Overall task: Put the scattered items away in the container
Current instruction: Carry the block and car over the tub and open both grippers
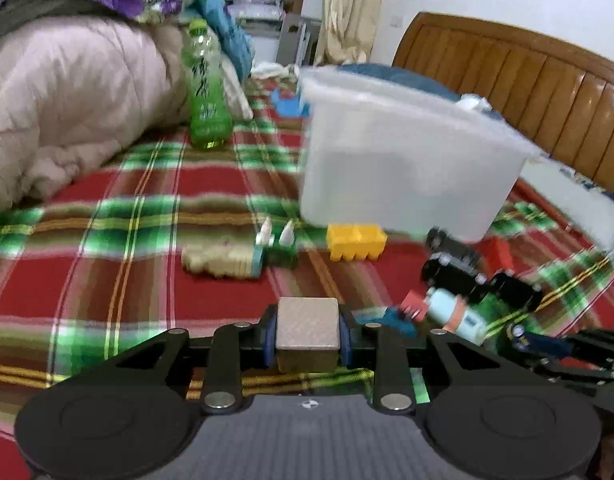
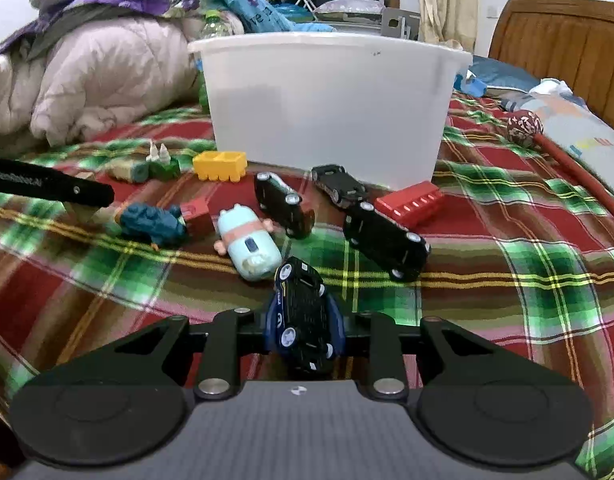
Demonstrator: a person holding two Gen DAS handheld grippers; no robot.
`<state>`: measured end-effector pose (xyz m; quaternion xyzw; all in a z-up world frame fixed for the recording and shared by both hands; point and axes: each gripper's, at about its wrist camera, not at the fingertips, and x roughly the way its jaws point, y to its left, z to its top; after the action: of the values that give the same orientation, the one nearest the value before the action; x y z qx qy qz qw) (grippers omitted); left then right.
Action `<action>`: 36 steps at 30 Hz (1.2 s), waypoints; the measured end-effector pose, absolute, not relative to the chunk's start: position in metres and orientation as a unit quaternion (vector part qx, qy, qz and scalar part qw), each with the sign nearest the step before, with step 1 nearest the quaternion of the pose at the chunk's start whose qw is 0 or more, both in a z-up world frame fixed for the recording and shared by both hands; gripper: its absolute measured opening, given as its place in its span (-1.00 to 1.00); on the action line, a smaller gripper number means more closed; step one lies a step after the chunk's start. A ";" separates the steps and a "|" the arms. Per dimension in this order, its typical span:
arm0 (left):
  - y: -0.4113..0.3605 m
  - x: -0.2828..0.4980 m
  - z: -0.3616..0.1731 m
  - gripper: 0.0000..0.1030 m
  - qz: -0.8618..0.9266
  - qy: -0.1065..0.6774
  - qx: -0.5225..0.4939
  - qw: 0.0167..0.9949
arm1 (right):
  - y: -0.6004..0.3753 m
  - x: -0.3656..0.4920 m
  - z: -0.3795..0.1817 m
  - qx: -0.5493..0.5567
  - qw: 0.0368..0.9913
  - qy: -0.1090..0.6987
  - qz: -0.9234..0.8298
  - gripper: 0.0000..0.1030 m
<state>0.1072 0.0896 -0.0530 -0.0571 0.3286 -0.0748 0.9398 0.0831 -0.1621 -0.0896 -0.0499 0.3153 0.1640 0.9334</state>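
1. container (image 2: 327, 104), white and translucent, stands on the plaid bed (image 2: 507, 280); contents can't be made out.
2. toys lie scattered just in front of it.
3. left gripper (image 1: 307, 334) fingers pinch a tan block (image 1: 307, 322).
4. right gripper (image 2: 303, 332) fingers clamp a blue toy car (image 2: 303, 316).
5. wooden headboard (image 1: 527, 76) behind.

Scattered toys (image 2: 249, 246) before white tub (image 2: 327, 104)

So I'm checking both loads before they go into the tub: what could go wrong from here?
The blue toy car sits tilted in the right gripper and may slip. The left gripper holds its beige block well below the white tub's rim, so it could knock the wall.
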 end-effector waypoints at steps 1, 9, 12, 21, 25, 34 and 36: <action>0.088 0.107 -0.048 -0.37 -0.078 0.323 -0.056 0.941 | -0.162 0.083 -0.087 -0.050 0.935 0.311 0.164 -0.42; 0.067 0.119 -0.009 -0.37 -0.102 0.291 -0.035 0.951 | -0.157 0.093 -0.054 -0.058 0.944 0.278 0.166 -0.42; 0.062 0.127 0.006 -0.37 -0.105 0.280 -0.030 0.954 | -0.156 0.103 -0.035 -0.067 0.949 0.258 0.165 -0.42; 0.050 0.153 0.056 -0.37 -0.119 0.238 -0.037 0.963 | -0.161 0.135 0.016 -0.055 0.962 0.216 0.156 -0.42; 0.043 0.169 0.074 -0.37 -0.124 0.225 -0.042 0.966 | -0.159 0.148 0.030 -0.061 0.965 0.201 0.157 -0.42; 0.027 0.212 0.086 -0.37 -0.131 0.222 -0.053 0.965 | -0.155 0.184 0.044 -0.065 0.966 0.190 0.161 -0.42; 0.024 0.222 0.084 -0.37 -0.129 0.224 -0.056 0.965 | -0.154 0.192 0.044 -0.068 0.966 0.190 0.161 -0.42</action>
<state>0.2224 0.0238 0.0843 -0.0555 0.2237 -0.1287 0.9645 0.1919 -0.1544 0.0441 -0.0676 0.1902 0.1611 0.9661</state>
